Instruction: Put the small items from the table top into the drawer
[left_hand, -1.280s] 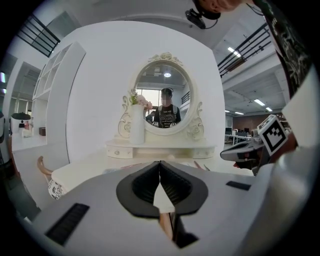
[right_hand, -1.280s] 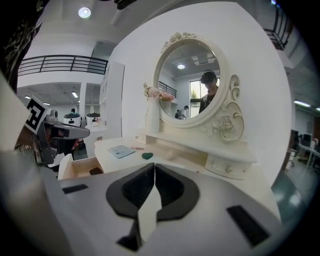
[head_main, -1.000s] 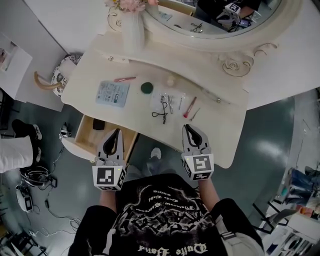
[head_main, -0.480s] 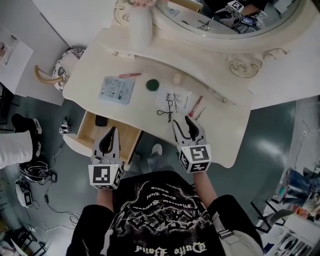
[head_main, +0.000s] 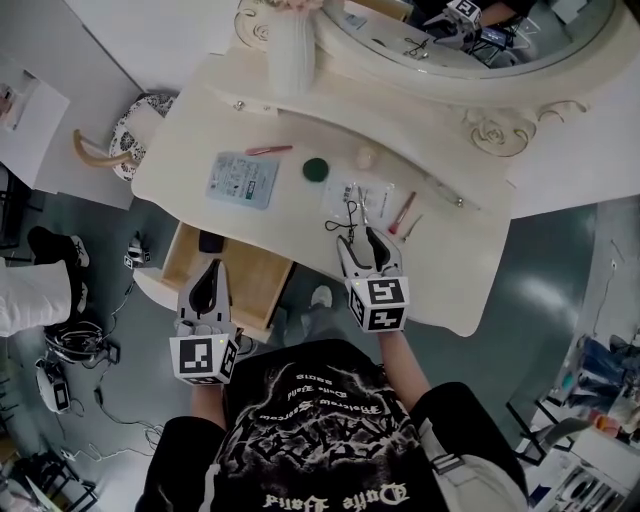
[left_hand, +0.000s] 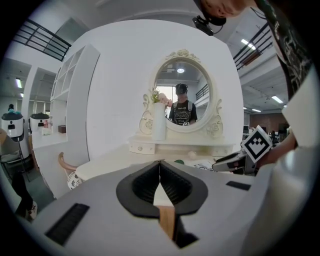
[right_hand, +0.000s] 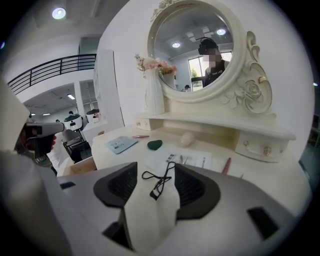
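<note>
- Spreading over the dressing table (head_main: 440, 265), the right gripper (head_main: 359, 240) has its jaws opening wide. The thin black wire loop (head_main: 340, 222) lies flat between them, untouched. I judge the pads could skid off so slight a thing or push it over the near edge.
- Open drawer (head_main: 245, 280) sits lower left with a dark item (head_main: 211, 241) inside. The left gripper (head_main: 207, 285) hovers there, jaws together, empty.
- Clear packet (head_main: 362, 195) of metal tools lies just beyond the loop and might snag.
- Blue card (head_main: 242, 180), green disc (head_main: 316, 169) and pink stick (head_main: 403, 212) lie clear.
</note>
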